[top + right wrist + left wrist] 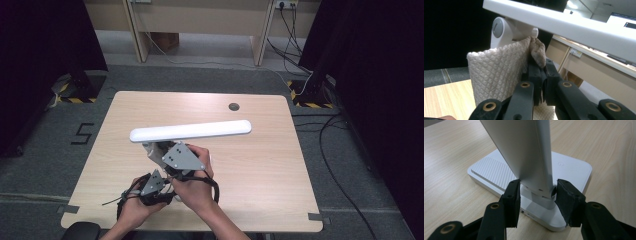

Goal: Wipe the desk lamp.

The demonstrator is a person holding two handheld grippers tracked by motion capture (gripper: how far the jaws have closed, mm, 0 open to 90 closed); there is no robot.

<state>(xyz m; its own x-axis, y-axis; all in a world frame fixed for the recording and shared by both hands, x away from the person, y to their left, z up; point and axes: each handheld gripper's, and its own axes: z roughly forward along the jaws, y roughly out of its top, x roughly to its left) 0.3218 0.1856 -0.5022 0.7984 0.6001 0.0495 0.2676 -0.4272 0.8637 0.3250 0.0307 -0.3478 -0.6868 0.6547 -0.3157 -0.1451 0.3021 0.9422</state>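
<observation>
Now the right gripper [541, 72] clamps a beige quilted cloth [496, 72] against the white plastic desk lamp [190, 131] near the table's front; the left gripper [537, 202], jaws parted, merely brackets its stem. Push hard and the unheld lamp may tip.

- A black "5" [83, 133] is marked on the grey floor [45, 150] — just left of the surface [260, 150].
- Nothing else reads clearly.

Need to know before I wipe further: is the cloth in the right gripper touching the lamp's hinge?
Touching. In the right gripper view the cloth, pinched in the right gripper, presses against the hinge under the lamp head.
</observation>
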